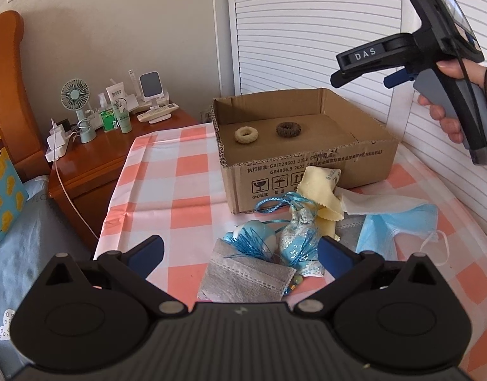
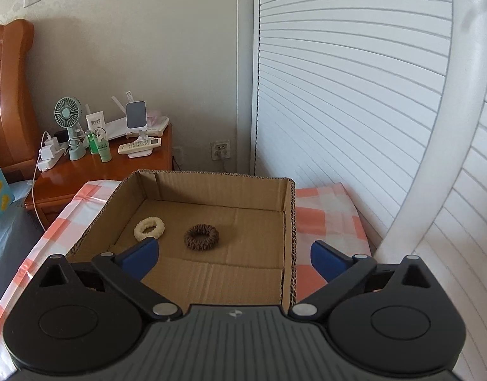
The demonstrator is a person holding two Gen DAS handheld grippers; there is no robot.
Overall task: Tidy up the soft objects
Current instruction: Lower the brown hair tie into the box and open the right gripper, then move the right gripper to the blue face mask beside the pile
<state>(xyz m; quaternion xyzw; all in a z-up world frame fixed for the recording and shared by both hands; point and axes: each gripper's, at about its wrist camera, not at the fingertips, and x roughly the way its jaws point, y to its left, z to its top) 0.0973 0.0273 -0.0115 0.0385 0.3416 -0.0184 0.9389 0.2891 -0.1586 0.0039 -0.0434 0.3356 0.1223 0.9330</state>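
R gripper (image 2: 234, 254) wide open, empty, above cardboard box (image 2: 289, 222).

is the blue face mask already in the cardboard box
No, the blue face mask lies on the checked cloth beside the cardboard box, which holds only two hair ties.

A cream scrunchie (image 2: 149, 229) and a brown scrunchie (image 2: 201, 237) lay flat, apart, in my cardboard box (image 2: 211, 190); masks (image 1: 399, 231), a yellow cloth (image 1: 319, 187) and blue tasselled sachets (image 1: 294, 238) lay heaped before it
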